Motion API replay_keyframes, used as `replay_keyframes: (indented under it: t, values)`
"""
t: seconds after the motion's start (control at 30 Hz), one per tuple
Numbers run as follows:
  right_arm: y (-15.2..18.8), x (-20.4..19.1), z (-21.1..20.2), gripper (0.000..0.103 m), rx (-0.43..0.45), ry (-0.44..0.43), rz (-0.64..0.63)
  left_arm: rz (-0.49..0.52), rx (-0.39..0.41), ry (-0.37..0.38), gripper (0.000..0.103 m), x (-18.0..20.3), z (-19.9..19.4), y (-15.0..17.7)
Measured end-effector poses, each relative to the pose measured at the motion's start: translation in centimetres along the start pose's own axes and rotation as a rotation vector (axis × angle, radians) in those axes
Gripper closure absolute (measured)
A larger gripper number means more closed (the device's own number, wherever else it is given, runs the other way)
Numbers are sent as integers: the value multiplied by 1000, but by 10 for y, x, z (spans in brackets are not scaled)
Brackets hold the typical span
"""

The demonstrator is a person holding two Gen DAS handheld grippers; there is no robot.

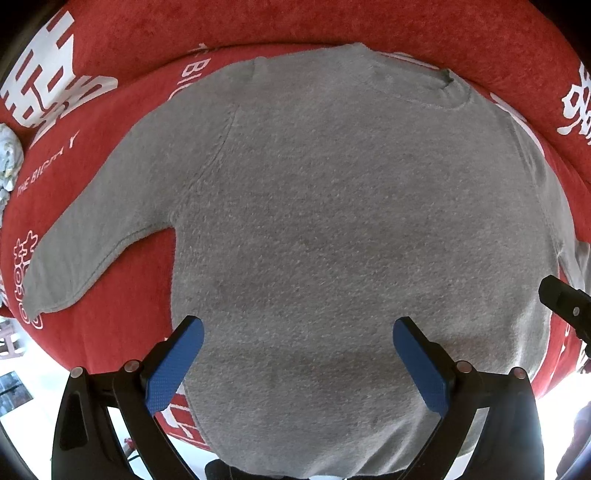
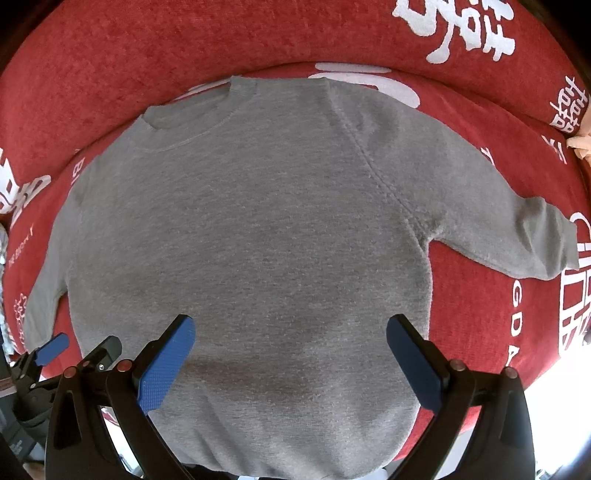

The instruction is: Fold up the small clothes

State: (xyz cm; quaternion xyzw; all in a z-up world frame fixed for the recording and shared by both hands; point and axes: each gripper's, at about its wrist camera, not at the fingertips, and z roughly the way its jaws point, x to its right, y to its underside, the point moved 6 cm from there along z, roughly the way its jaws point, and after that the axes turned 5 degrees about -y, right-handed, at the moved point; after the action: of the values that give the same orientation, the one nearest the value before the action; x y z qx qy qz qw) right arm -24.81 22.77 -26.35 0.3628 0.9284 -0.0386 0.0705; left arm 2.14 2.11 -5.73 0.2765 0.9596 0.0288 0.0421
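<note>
Here a grey sweater (image 1: 332,221) lies flat on the red cover (image 1: 110,44), collar far, sleeves out. Left gripper (image 1: 297,363) and right gripper (image 2: 290,360) hover over its near hem, jaws spread.

Fuzzy matt grey knit sweater (image 1: 332,221) on napped red cloth cover (image 1: 332,26); textured blue pads (image 2: 166,365) on matt black plastic jaws.

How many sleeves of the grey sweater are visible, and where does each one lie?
2. The grey knitted sweater's left sleeve lies spread out toward the left on the red printed cover; its right sleeve lies spread out toward the right. None appears hidden.
</note>
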Motion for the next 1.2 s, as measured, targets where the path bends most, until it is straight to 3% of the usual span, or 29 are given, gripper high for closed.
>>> replay_keyframes:
  t: [0.3, 0.93, 1.2]
  values:
    - [0, -4, 0, 0, -4, 5, -12, -13, 82, -48, 0, -16, 4, -3]
    - [-2, -15, -1, 0, -6, 13, -28, -22, 74, -42, 0, -34, 6, -5]
    - [5, -46, 3, 0, -15, -10, -100, -93, 74, -4, 0, -70, 16, -2]
